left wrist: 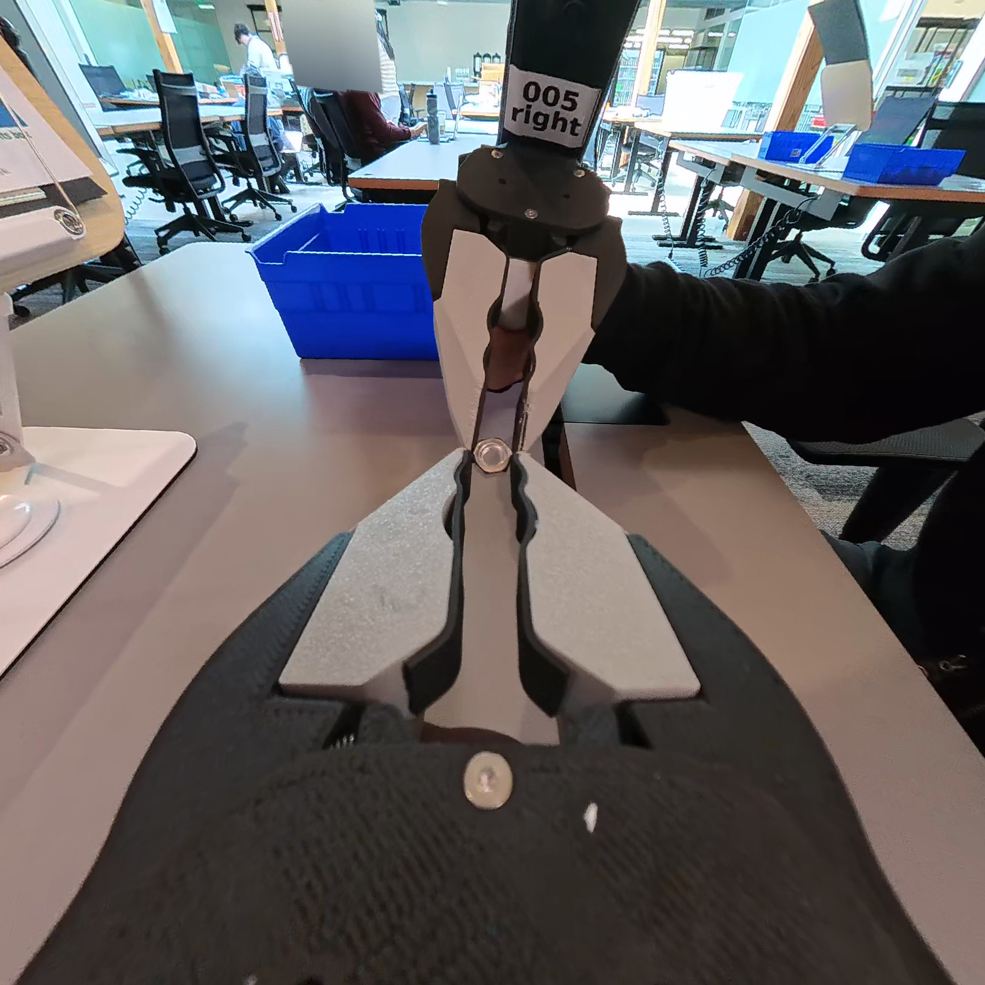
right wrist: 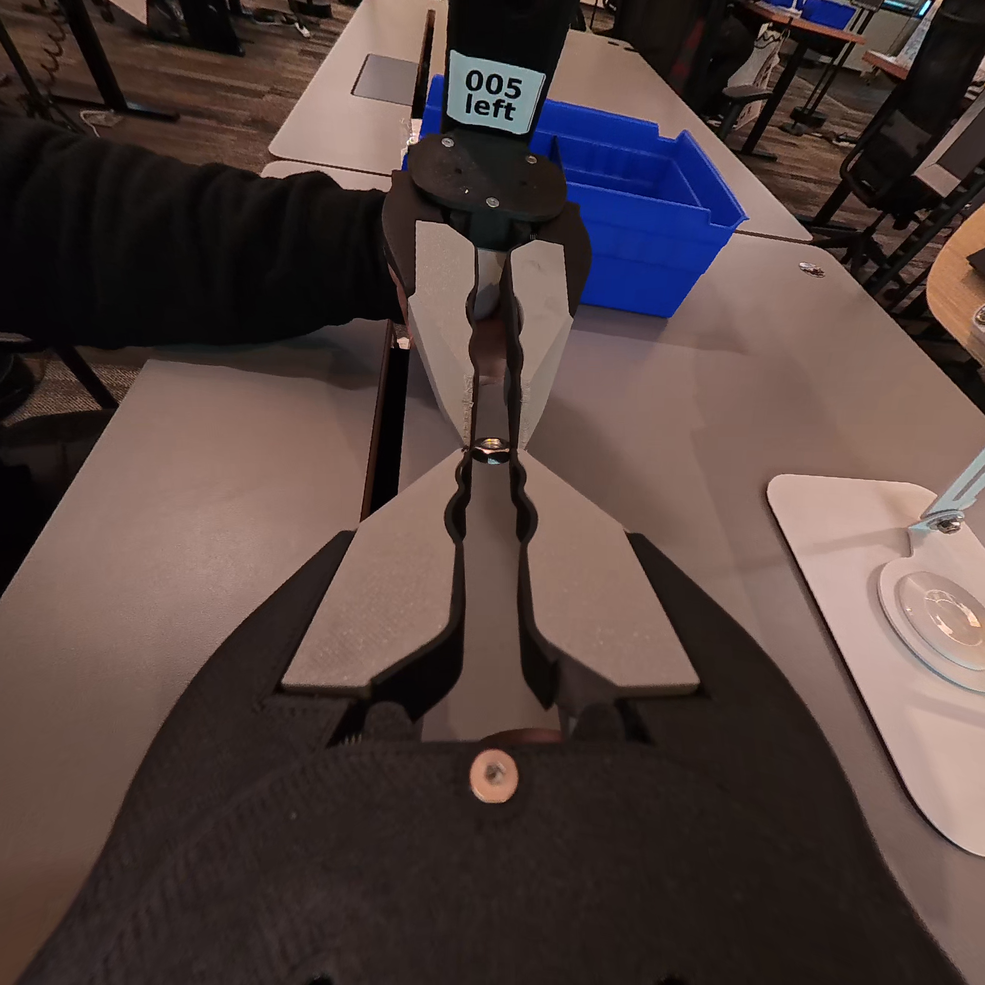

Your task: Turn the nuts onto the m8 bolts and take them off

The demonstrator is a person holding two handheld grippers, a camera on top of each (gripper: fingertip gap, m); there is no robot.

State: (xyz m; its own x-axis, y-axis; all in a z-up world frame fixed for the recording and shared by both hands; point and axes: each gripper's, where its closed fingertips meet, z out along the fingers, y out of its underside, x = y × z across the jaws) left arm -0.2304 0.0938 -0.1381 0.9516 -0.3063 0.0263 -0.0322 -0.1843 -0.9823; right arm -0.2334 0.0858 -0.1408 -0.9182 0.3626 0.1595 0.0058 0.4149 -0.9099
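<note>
Two grippers meet tip to tip above the grey worktop [left wrist: 160, 373], each pointing straight at the other. The left gripper [left wrist: 493, 463] closes its fingers [left wrist: 405, 538] on a hex nut [left wrist: 493, 457], whose bore faces that gripper's camera. In the right wrist view the right gripper [right wrist: 490, 458] clamps a hex part [right wrist: 491, 453] at its tips, with a threaded ring just beyond it; whether this is the bolt head with the nut on it or only the nut I cannot tell, and no bolt shank shows. So both pairs of fingers are clenched, on one small steel piece or on two mated pieces.

Judging from this, the thread axis lies along the line joining the two grippers, so the turning must be a roll of one wrist about that line while the other holds steady. Neither gripper is nearer; the fastener sits exactly between them.

Open worktop lies below and to both sides. A blue bin [left wrist: 341, 288] stands beyond, and a white stand base [right wrist: 874, 613] lies well apart.
</note>
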